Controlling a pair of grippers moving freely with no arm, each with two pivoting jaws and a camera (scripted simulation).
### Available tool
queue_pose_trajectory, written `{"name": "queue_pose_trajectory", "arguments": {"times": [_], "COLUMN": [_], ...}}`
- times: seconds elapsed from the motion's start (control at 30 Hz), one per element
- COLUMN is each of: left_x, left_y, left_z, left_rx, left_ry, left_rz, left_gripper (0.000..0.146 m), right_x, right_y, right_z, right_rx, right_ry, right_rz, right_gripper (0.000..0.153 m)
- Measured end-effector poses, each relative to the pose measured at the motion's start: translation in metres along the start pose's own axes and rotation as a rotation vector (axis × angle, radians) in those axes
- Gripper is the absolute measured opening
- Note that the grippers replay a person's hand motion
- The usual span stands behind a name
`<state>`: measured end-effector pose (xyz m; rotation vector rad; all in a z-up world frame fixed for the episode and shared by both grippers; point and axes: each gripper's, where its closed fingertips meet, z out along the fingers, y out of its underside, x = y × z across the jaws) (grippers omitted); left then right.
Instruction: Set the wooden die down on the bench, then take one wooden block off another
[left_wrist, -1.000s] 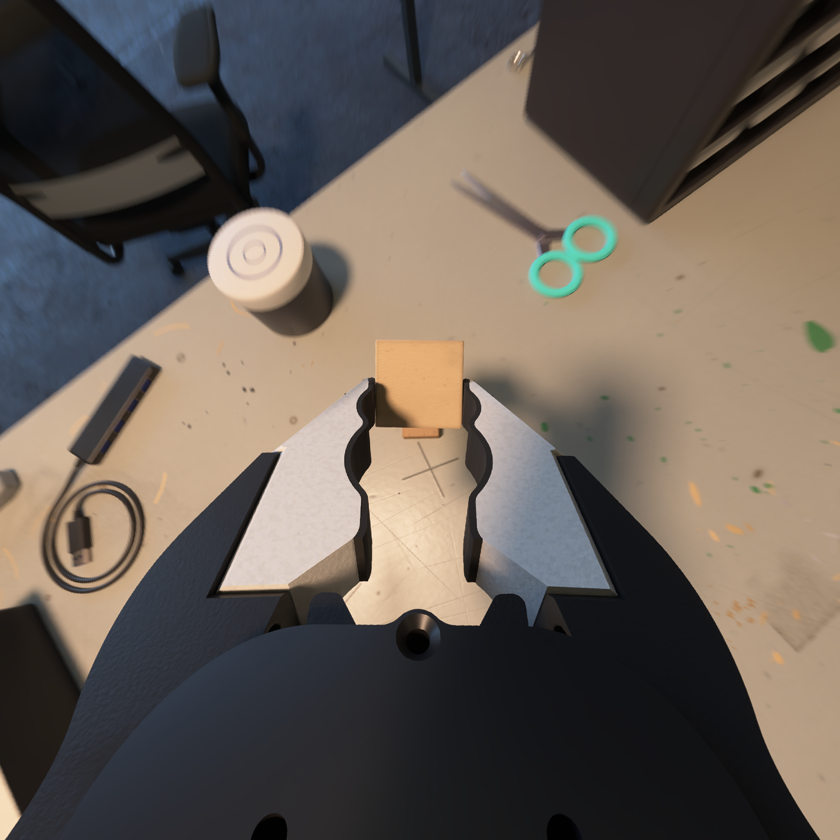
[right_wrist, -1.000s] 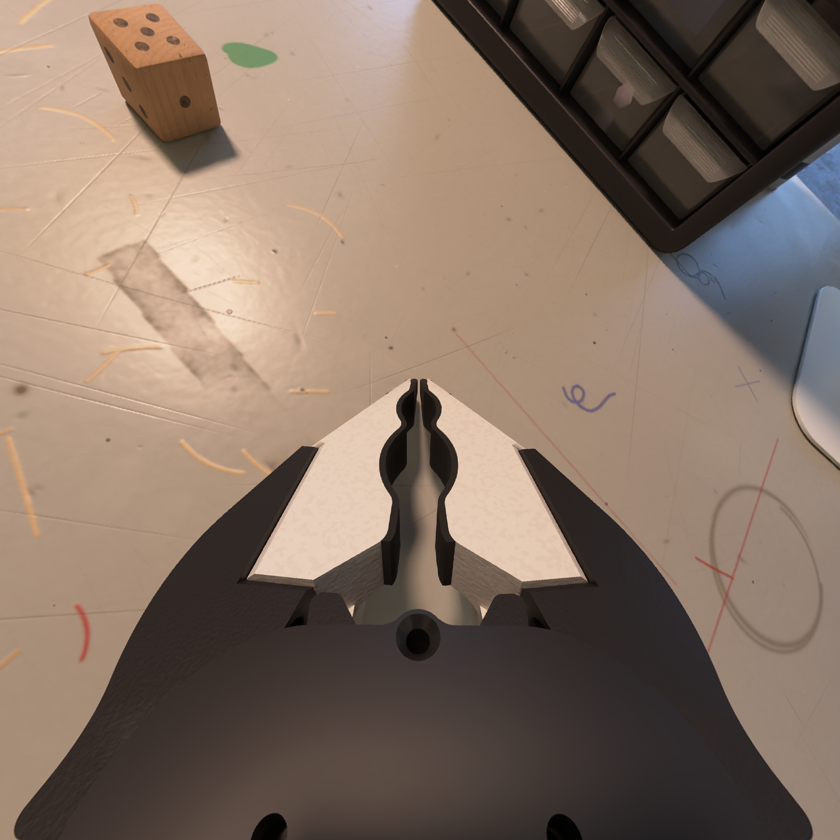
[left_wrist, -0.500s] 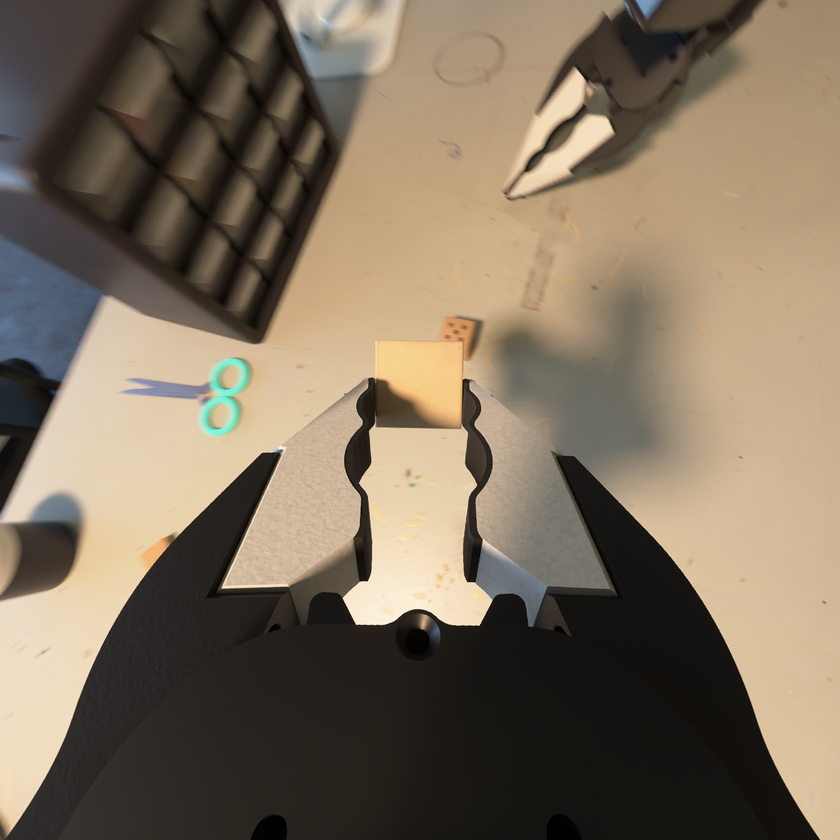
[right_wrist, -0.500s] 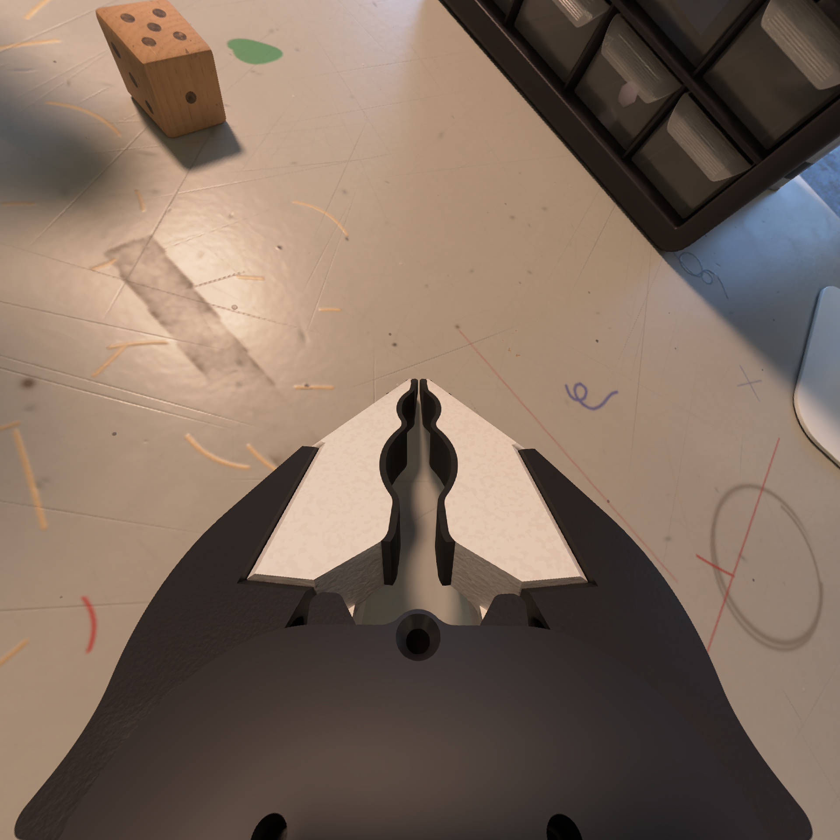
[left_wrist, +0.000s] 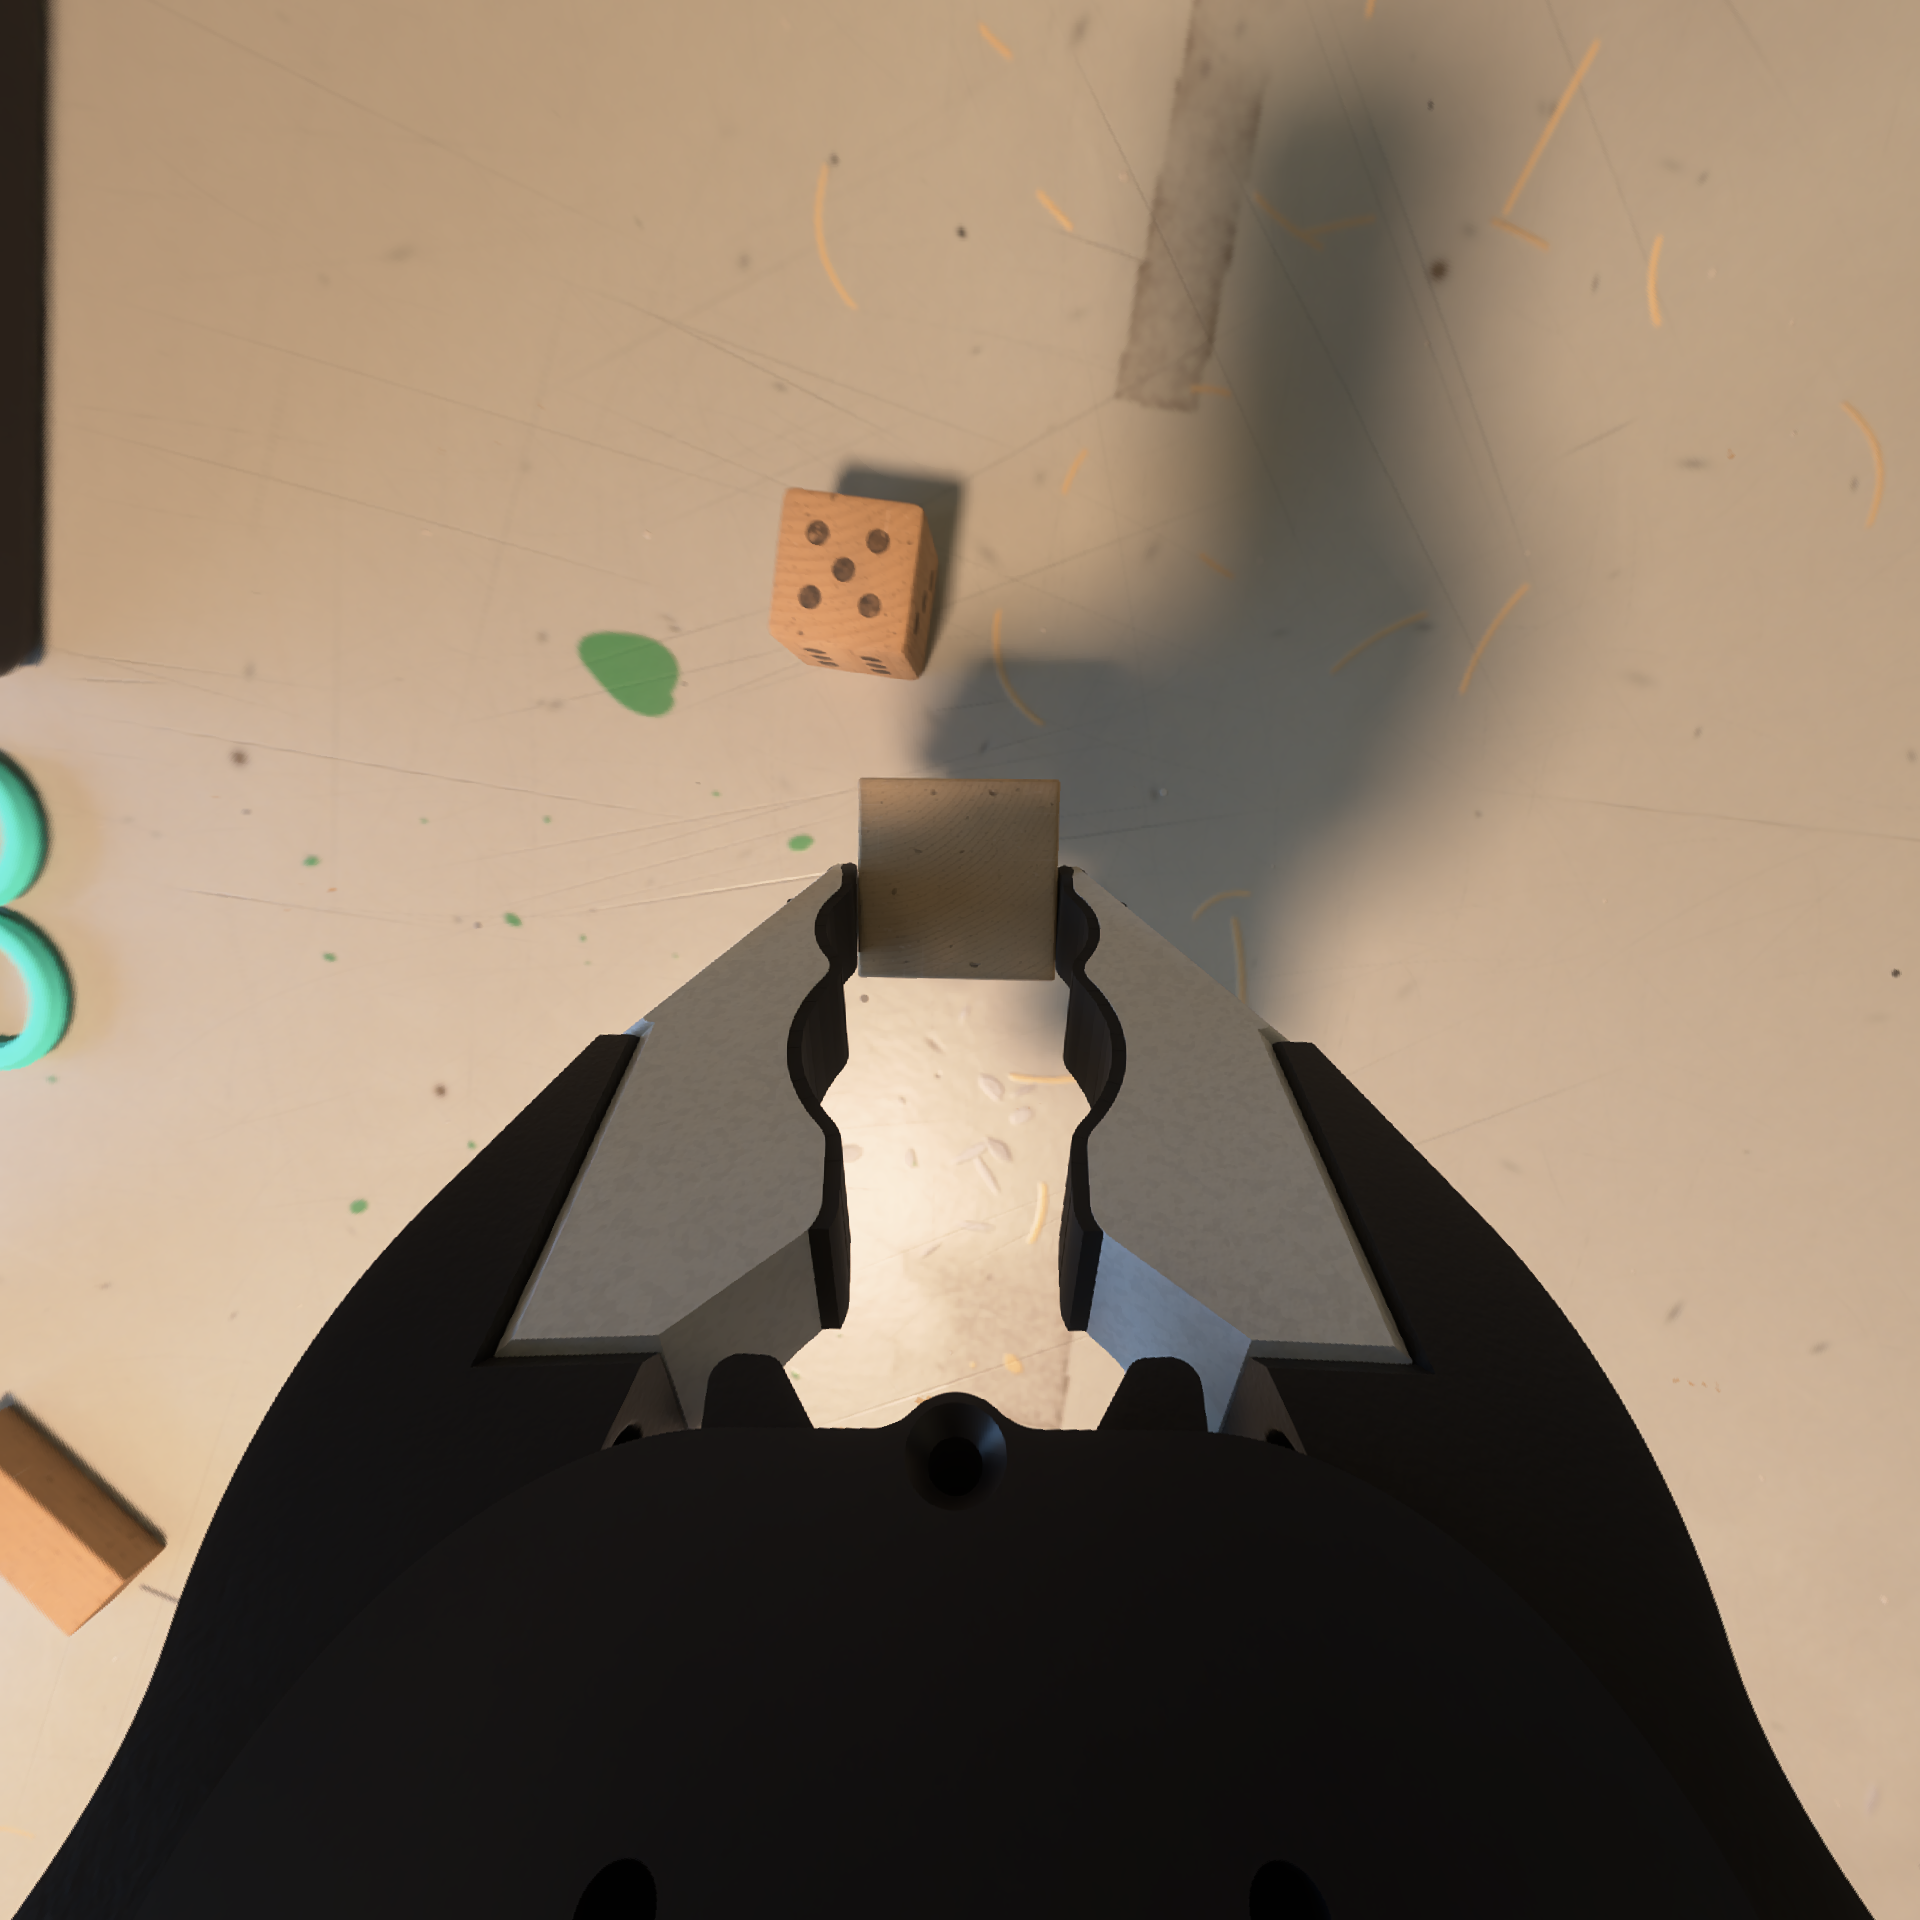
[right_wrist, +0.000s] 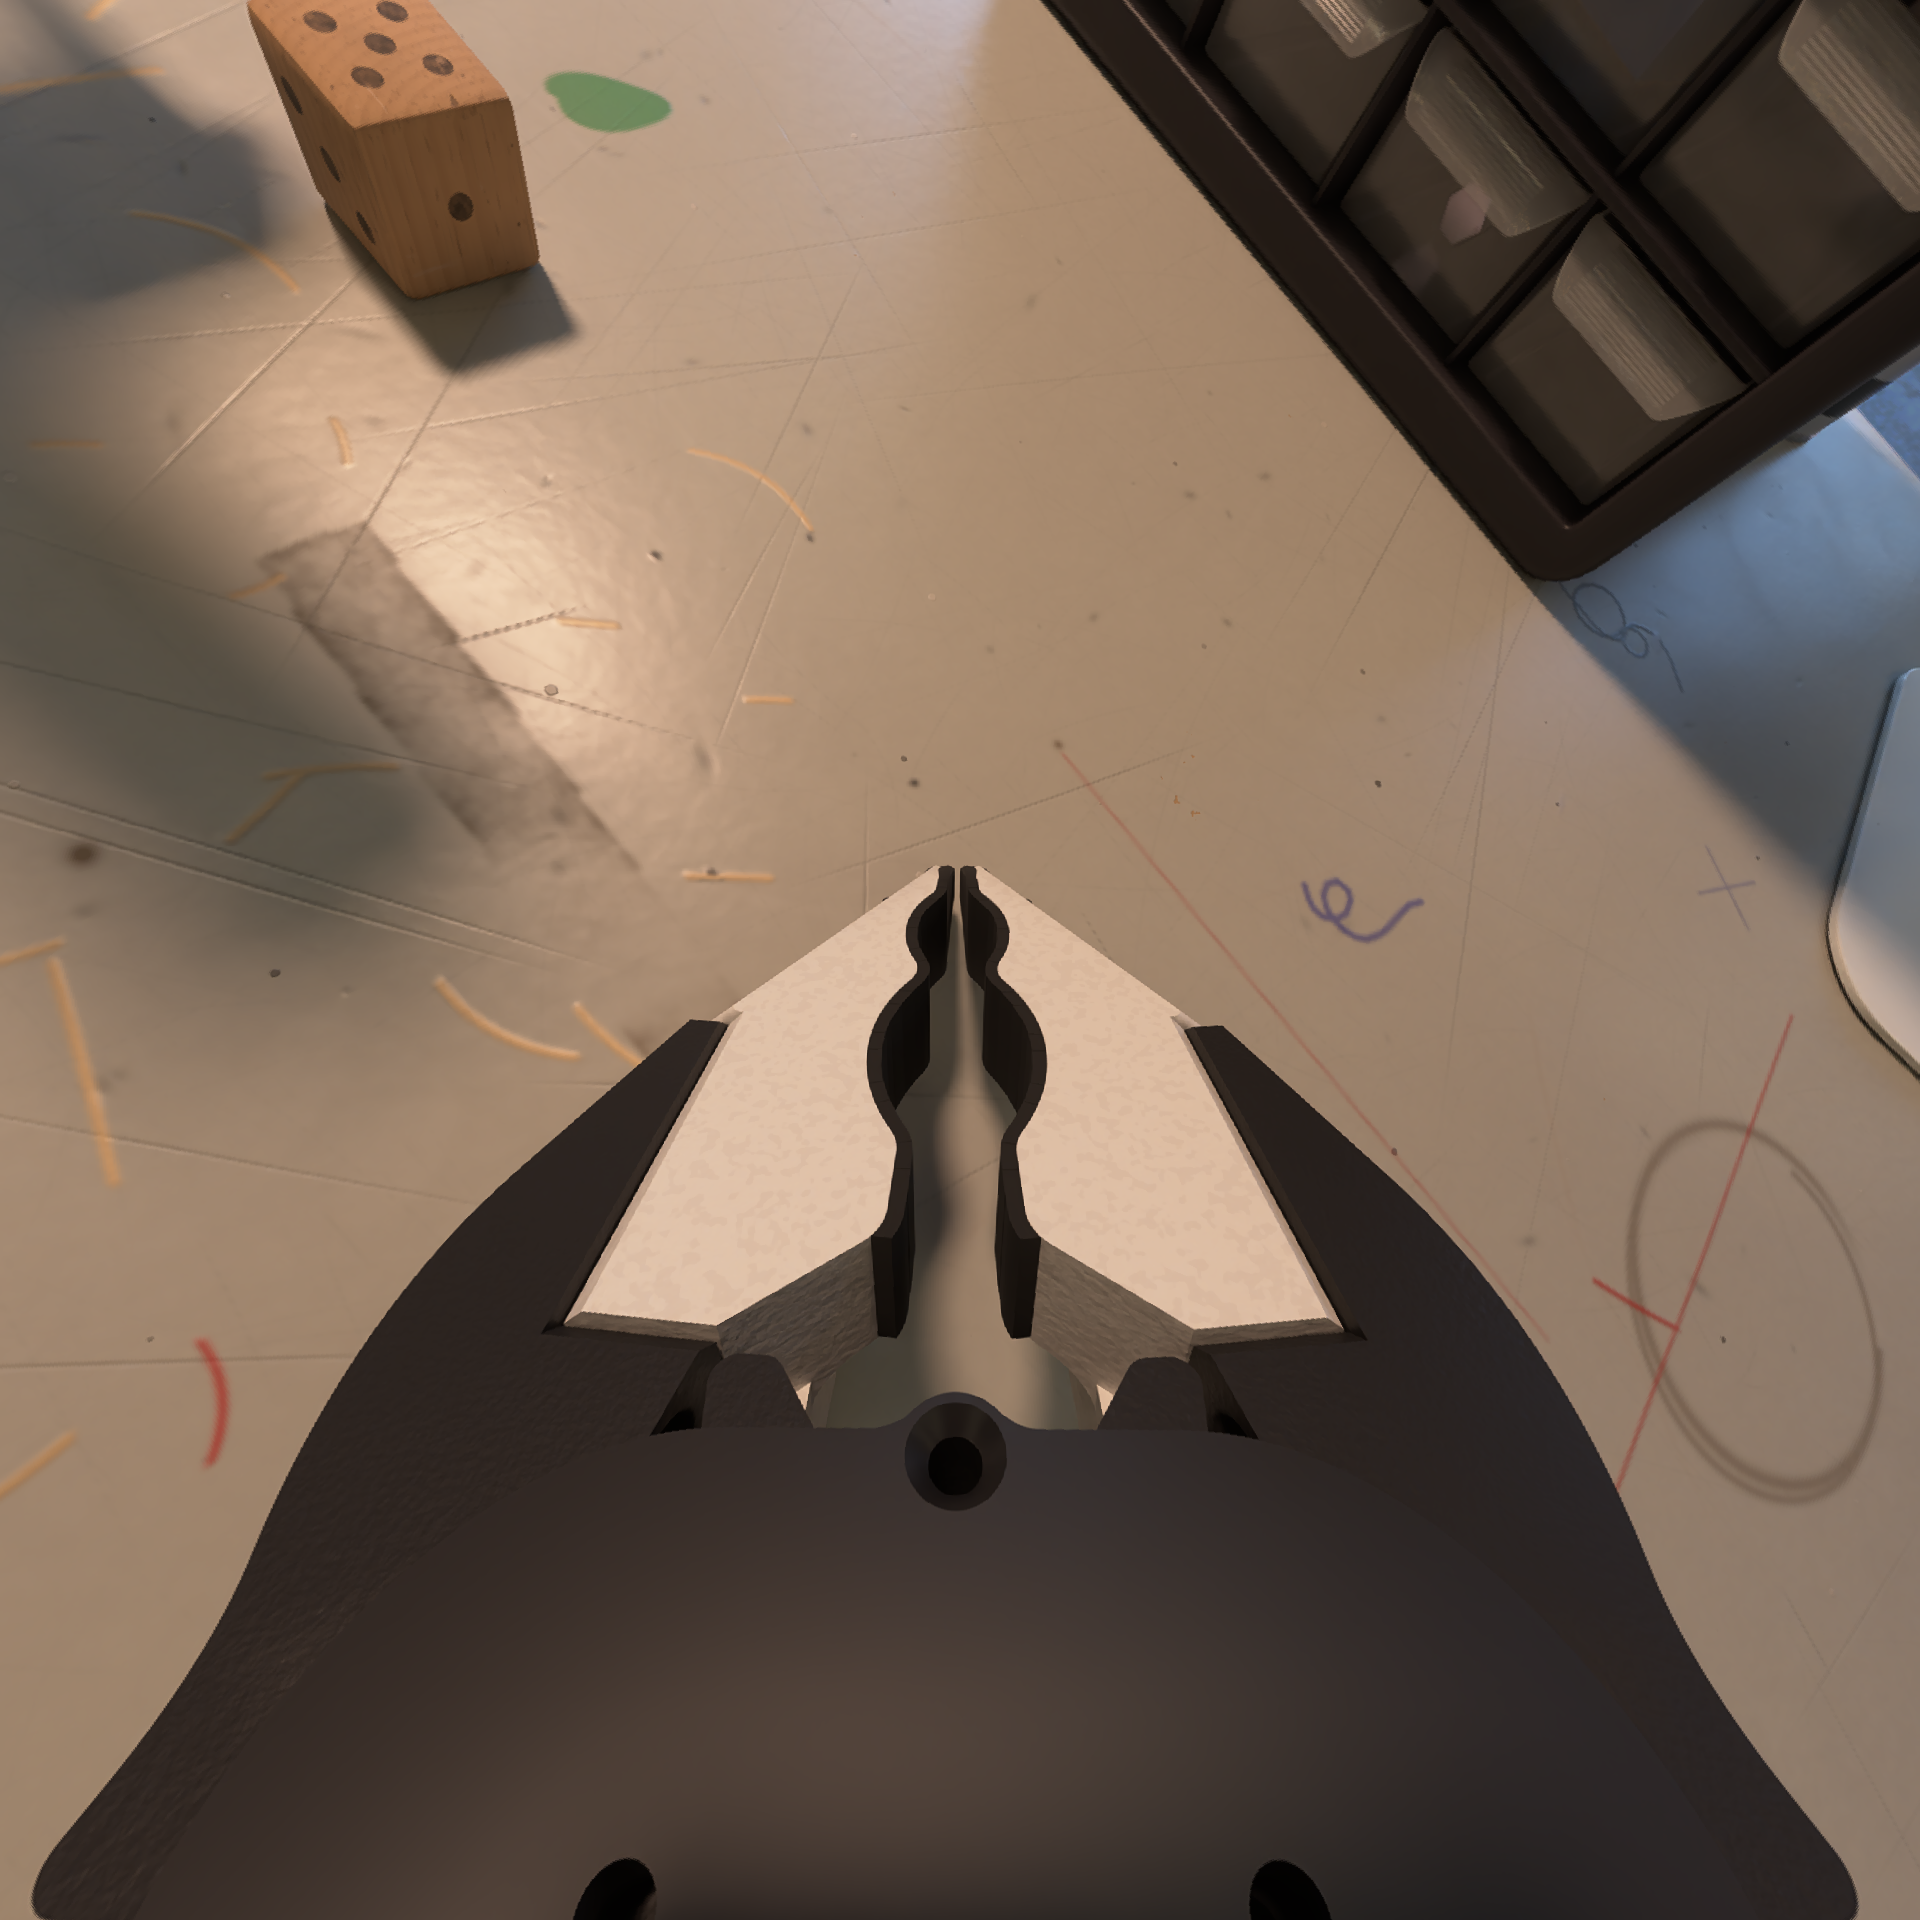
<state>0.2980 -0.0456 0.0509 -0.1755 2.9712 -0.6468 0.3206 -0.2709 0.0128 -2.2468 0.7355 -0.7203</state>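
- Left wrist view: the left gripper (left_wrist: 957, 914) is clamped on a plain wooden block (left_wrist: 957, 879), pinched at the very fingertips with most of the block standing out ahead of them. It hangs above the tabletop (left_wrist: 416, 312), casting a broad shadow to the right, so the block seems to be carried clear of its partner.
- The wooden die (left_wrist: 852, 582) sits flat on the tabletop just beyond the held block, five pips up, next to a green paint blot (left_wrist: 629, 670); the die step looks done.
- A second wooden block (left_wrist: 62, 1517) lies at the lower left edge, well apart, likely the one the held block came off. Teal scissor handles (left_wrist: 26, 925) show at the left edge.
- Right wrist view: the right gripper (right_wrist: 956, 878) has its fingers almost touching with nothing between them, idling low over bare tabletop, out of the way.
- The die (right_wrist: 400, 145) rests at the upper left, well apart from it; a dark drawer cabinet (right_wrist: 1538, 249) fills the upper right.
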Motion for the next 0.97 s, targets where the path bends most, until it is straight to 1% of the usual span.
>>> {"name": "queue_pose_trajectory", "arguments": {"times": [0.23, 0.47, 0.73, 0.83, 0.9, 0.97], "left_x": [0.006, 0.009, 0.009, 0.008, 0.010, 0.007], "left_y": [0.005, 0.004, 0.001, -0.010, -0.025, -0.039], "left_z": [0.019, 0.036, 0.038, 0.026, 0.007, -0.017], "left_rx": [-0.068, -0.076, -0.050, 0.021, 0.117, 0.221], "left_ry": [0.057, 0.080, 0.089, 0.090, 0.114, 0.106], "left_rz": [0.006, -0.016, -0.039, -0.050, -0.061, -0.062], "left_gripper": [0.038, 0.038, 0.038, 0.038, 0.038, 0.038], "right_x": [0.000, -0.001, -0.003, -0.003, -0.004, -0.004], "right_y": [0.000, 0.000, -0.001, -0.001, -0.001, -0.001], "right_z": [0.000, 0.000, 0.000, 0.000, 0.000, 0.000], "right_rx": [0.003, 0.002, 0.003, 0.004, 0.004, 0.005], "right_ry": [-0.011, -0.008, -0.011, -0.015, -0.015, -0.017], "right_rz": [0.005, -0.005, -0.009, -0.009, -0.010, -0.009], "right_gripper": [0.001, 0.001, 0.001, 0.001, 0.001, 0.001]}}
